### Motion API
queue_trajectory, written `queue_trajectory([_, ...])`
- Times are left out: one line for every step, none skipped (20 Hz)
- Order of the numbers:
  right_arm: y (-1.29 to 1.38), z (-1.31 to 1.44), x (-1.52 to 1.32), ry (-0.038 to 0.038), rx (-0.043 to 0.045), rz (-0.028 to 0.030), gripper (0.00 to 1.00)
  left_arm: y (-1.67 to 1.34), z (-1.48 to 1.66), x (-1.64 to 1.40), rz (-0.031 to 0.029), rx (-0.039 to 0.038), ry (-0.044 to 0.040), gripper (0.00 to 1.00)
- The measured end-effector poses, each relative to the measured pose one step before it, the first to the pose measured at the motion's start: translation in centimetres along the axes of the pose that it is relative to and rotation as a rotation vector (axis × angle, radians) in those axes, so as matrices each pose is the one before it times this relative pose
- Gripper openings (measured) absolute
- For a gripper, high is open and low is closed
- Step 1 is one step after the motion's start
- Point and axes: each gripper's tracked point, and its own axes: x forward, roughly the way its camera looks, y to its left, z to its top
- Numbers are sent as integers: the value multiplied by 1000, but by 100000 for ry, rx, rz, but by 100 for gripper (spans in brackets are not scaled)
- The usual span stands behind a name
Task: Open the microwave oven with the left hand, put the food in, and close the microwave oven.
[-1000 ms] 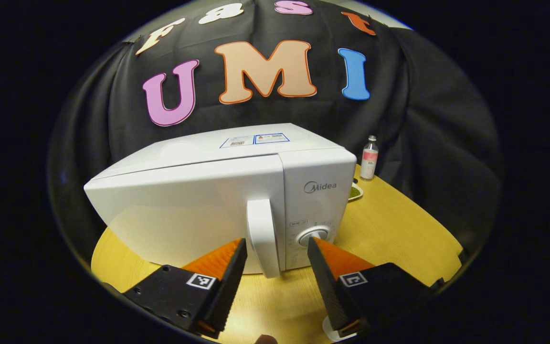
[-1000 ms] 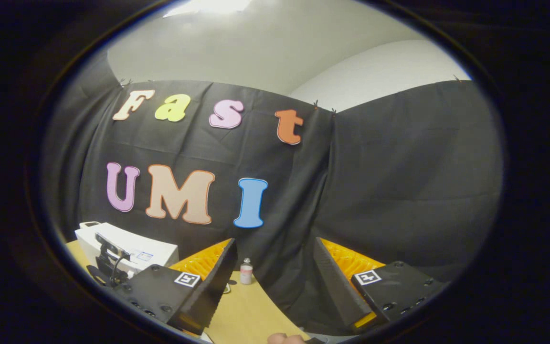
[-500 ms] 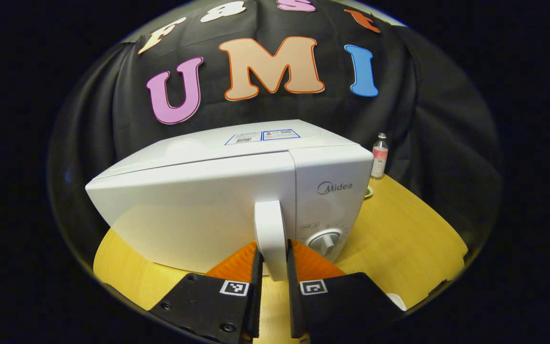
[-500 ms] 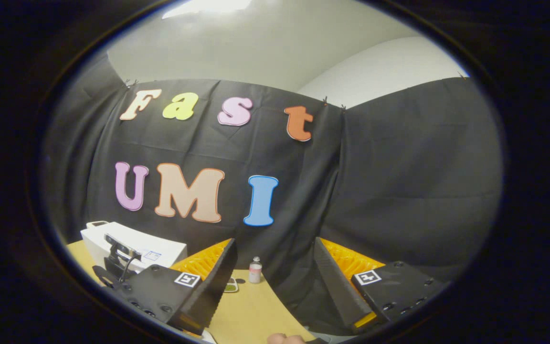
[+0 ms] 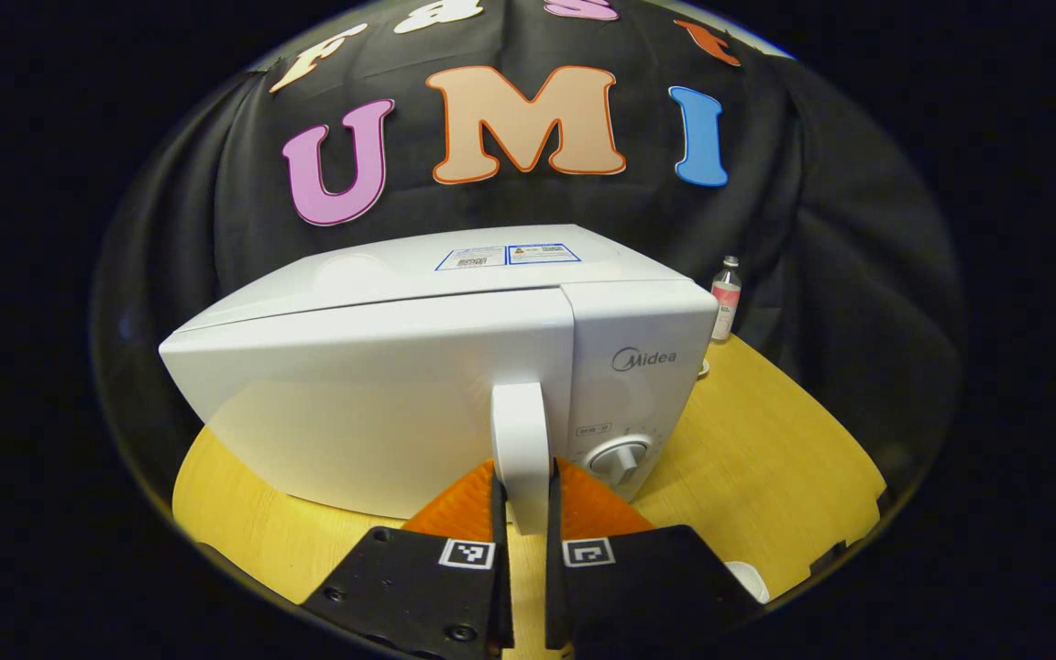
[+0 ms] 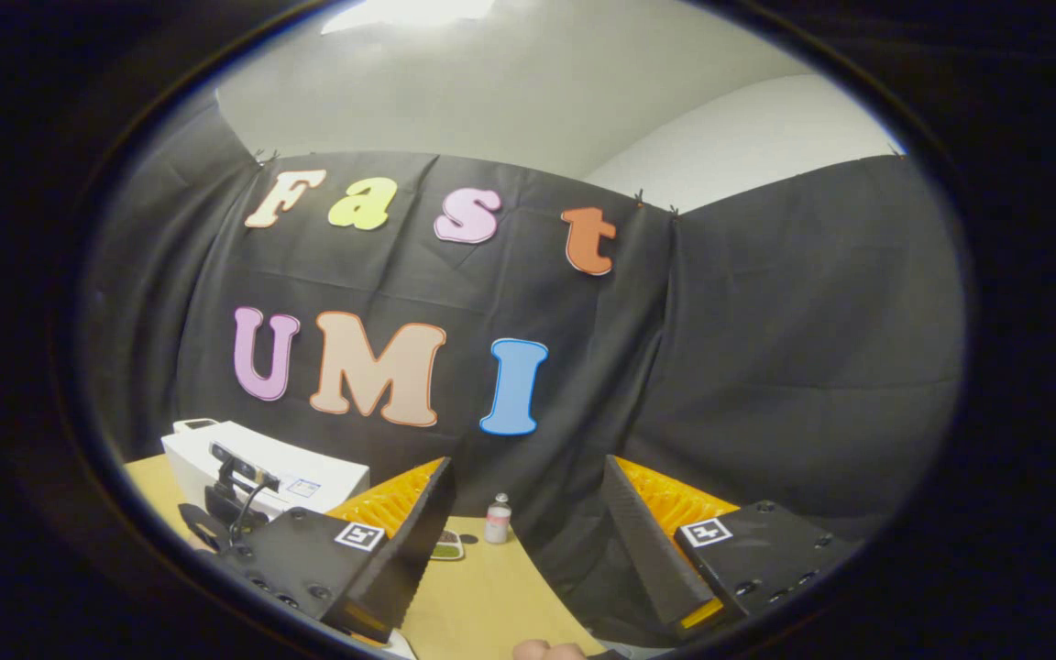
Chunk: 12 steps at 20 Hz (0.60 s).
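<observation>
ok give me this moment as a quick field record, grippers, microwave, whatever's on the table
left gripper: shut on the door handle
right gripper: open, holding nothing, raised off the table
microwave: white, door looks closed
dial: right of the handle
bottle: upright at the table's back edge, right of the microwave
food dish: on the table near the bottle, contents unclear

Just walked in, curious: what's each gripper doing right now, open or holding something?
Left gripper: shut on the microwave door handle.
Right gripper: open, holding nothing.
</observation>
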Motion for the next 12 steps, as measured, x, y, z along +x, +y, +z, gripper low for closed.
queue_trajectory([-85,-142,-123,51,-420,-56,100,-20,-33,-53,-440,-336,-61,13])
queue_trajectory([29,-14,32,86,-164,-53,96,-69,41,-178,-783,-55,-144,11])
queue_trajectory([41,23,29,117,163,0,100,-77,-96,132,-728,245,171,10])
queue_trajectory([121,64,59,-17,324,142,100,2,-1,-44,-907,-271,-212,9])
queue_trajectory([174,-64,89,-67,264,133,100,-48,49,-25,-921,-306,122,9])
queue_trajectory([185,-7,-49,74,19,284,100,15,-239,-249,-763,-408,1761,7])
queue_trajectory([123,-121,81,56,-233,305,100,-34,-1092,-1217,-436,-1990,2367,9])
queue_trajectory([133,-104,27,-40,-320,114,100,33,-379,-1480,-1362,526,-2790,8])
queue_trajectory([258,-193,14,16,-11,17,100,50,-278,-1408,-857,1865,-2999,7])
queue_trajectory([430,-340,54,695,684,539,100,193,-1077,-1537,-199,1732,17,7])
queue_trajectory([924,-503,91,1251,1351,1646,96,344,-686,-1566,-125,380,-733,7])
queue_trajectory([812,-483,103,1235,999,1710,97,358,-565,-1066,-158,-1393,117,7])
